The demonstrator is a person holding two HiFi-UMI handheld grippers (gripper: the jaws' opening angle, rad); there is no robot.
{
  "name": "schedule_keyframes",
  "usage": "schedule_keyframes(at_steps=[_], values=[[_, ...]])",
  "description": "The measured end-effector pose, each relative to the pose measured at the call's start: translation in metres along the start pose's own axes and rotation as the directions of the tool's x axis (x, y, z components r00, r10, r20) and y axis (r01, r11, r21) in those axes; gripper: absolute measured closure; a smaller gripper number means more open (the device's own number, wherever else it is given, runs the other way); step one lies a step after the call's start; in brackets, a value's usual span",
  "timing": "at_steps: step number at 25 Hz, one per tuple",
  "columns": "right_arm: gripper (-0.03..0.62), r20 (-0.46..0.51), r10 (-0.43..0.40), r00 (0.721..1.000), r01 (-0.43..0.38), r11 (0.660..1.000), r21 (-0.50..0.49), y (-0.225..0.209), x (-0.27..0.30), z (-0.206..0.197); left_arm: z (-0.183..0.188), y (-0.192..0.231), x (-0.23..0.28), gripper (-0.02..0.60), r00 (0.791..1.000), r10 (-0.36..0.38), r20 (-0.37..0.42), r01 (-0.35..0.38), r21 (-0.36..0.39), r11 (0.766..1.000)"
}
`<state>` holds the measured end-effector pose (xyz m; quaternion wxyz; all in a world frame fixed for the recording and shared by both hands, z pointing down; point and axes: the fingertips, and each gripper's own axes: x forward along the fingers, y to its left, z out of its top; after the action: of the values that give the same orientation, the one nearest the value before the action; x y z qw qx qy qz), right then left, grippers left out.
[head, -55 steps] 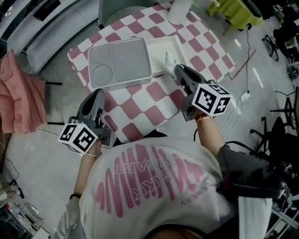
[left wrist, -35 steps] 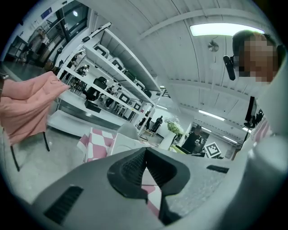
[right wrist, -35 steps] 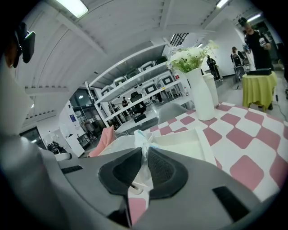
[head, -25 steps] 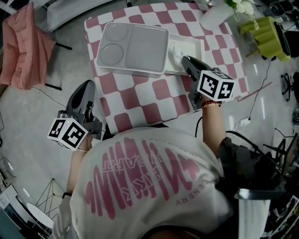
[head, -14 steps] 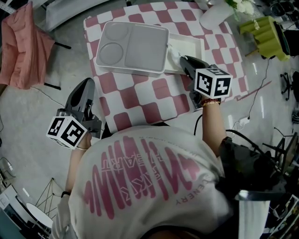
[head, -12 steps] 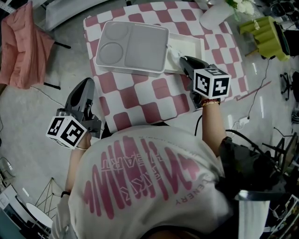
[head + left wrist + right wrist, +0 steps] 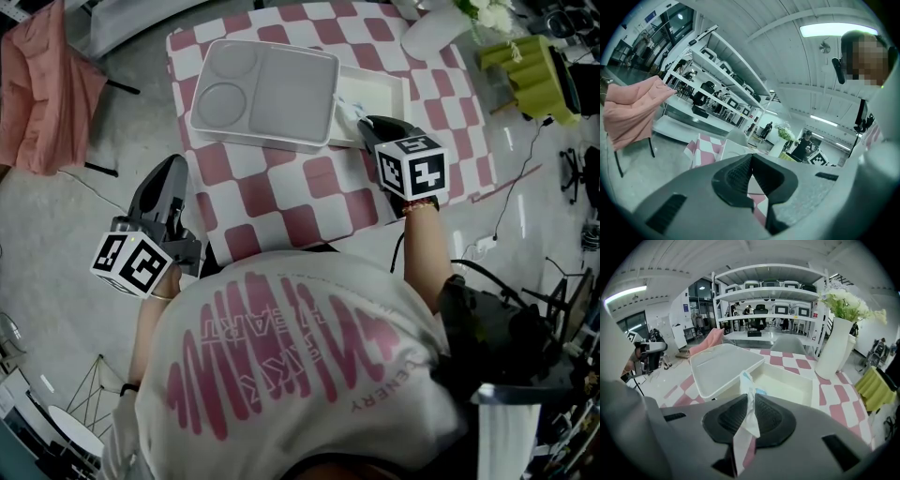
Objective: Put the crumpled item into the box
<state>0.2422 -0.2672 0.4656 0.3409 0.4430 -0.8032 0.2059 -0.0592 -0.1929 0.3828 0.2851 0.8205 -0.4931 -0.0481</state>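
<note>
pink-and-white checkered tabletop (image 7: 309,192) in a shelved workroom. right tool (image 7: 365,121) angles down at the open white box (image 7: 382,90), clenched on the crumpled item (image 7: 349,106) at its near rim. left tool (image 7: 174,169) hangs level over the floor, jaws together, empty.

Cool, even indoor light fills all three views. In the left gripper view a long ceiling lamp (image 7: 834,29) glows almost white, and another lamp strip (image 7: 626,293) shows at the right gripper view's upper left. Shadows are soft: only a thin dark band lies on the tabletop (image 7: 281,192) along the grey lid's (image 7: 267,89) near edge. The pale floor (image 7: 56,225) carries bright streaks of glare at the head view's right. Both gripper views bend straight lines strongly and fade to black in the corners. Close to the lens, the right gripper's (image 7: 749,397) jaws and the crumpled item (image 7: 751,420) look soft, while the far shelving (image 7: 768,287) is sharper.
</note>
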Motion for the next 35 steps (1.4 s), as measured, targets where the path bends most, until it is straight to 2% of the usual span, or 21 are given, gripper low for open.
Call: schedule_keyframes(at_steps=[10, 16, 35], values=[[0.548, -0.042, -0.032, 0.999, 0.032, 0.999, -0.017, -0.010, 0.001, -0.008, 0.000, -0.001, 0.002, 0.574, 1.000, -0.002, -0.001, 0.002, 0.002, 1.000], [0.548, -0.083, -0.063, 0.995, 0.057, 0.995, -0.079, -0.010, 0.003, -0.015, 0.000, -0.003, 0.001, 0.574, 1.000, -0.005, 0.002, 0.005, 0.002, 1.000], [0.548, -0.117, -0.058, 0.991, 0.048, 0.995, -0.084, -0.010, 0.008, -0.020, 0.000, 0.001, -0.006, 0.574, 1.000, 0.010, 0.012, -0.010, -0.003, 1.000]])
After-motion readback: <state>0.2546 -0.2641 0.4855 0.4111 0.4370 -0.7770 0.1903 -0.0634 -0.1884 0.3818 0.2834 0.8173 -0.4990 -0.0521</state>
